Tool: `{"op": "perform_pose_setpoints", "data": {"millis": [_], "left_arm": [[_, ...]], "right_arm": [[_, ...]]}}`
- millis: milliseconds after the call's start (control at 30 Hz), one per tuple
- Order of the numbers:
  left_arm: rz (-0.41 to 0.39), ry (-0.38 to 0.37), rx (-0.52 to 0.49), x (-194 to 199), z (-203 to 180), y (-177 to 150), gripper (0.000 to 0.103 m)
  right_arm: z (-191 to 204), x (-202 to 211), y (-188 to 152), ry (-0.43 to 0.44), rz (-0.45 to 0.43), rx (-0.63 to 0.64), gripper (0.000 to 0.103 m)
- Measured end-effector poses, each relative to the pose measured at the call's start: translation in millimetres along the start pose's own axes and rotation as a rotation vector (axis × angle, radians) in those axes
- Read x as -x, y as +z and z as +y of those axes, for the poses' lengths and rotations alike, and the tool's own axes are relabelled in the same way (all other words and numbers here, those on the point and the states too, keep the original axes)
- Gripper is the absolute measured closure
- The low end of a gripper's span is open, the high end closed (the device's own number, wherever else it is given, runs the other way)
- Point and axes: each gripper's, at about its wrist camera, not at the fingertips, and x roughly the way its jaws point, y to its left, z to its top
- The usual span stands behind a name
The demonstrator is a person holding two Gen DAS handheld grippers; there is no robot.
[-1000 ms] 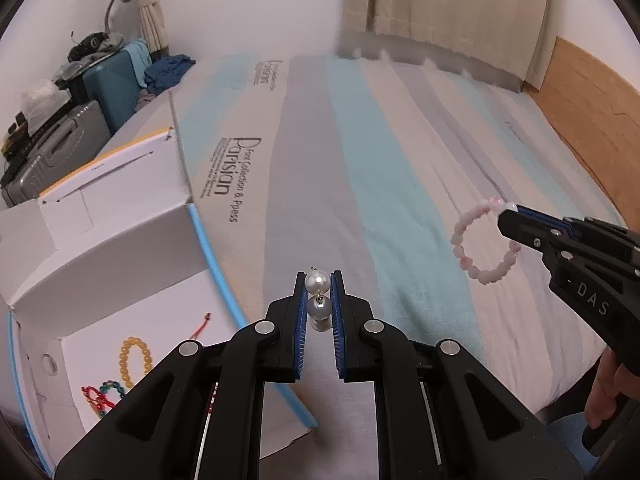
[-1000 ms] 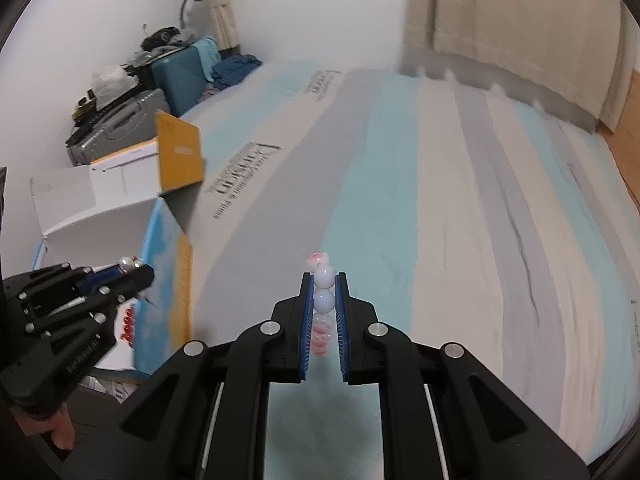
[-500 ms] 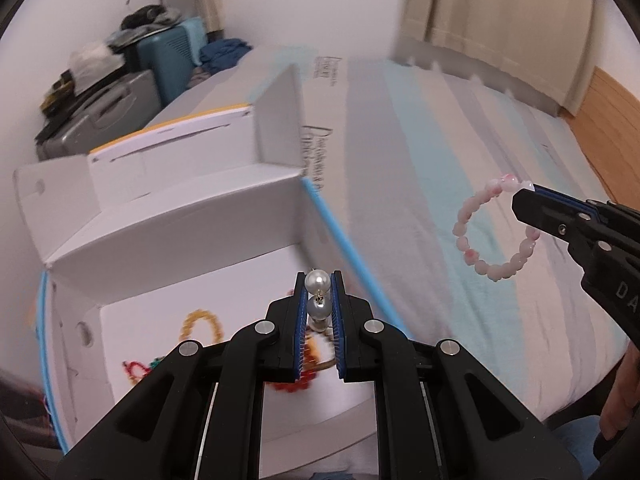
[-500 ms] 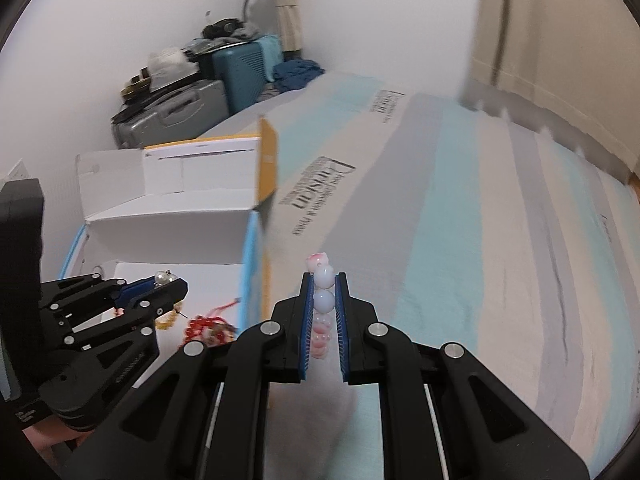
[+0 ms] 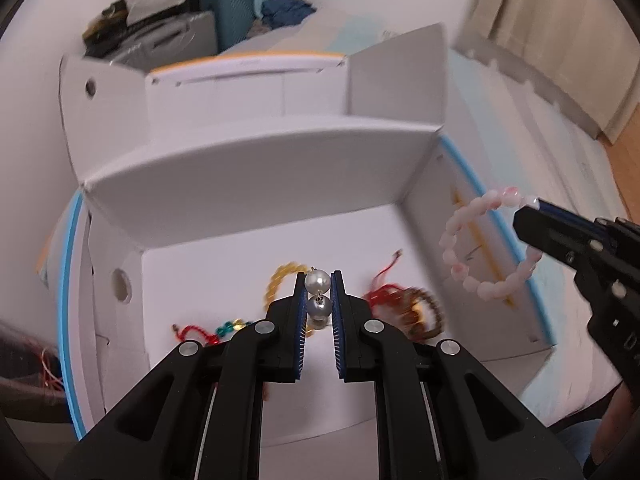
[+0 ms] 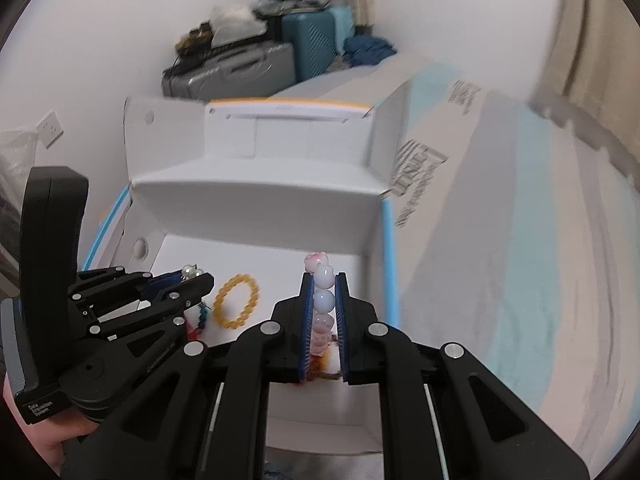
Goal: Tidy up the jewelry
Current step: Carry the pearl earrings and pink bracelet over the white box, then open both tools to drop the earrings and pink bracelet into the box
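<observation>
Depositing into white cardboard box (image 5: 256, 168): left claw (image 5: 318, 292) clenched on pearl earring (image 5: 318, 280); right claw (image 6: 323, 300) clenched on pink bead bracelet (image 5: 486, 248). Lower each inside the box walls before releasing, clear of yellow bead bracelet (image 6: 236, 300) on the box floor.

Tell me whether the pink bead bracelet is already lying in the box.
No, the pink bead bracelet hangs clamped in the right gripper, above the white box.

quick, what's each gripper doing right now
Left gripper: closed on the pearl earrings.
Right gripper: closed on the pink bead bracelet.
</observation>
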Motion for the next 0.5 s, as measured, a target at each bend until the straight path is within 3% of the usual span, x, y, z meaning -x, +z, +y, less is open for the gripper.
{"op": "perform_pose_setpoints", "data": {"millis": [200,500], "left_arm": [[0.084,0.038,0.021,-19,27,-14,0.093],[0.142,0.076,0.04,-32,46,-21,0.093]], "right_arm": [[19,-36,-3,0.016,0.076,0.015,0.093],[31,-72,-12,0.008,0.178,0.028,0.093]]}}
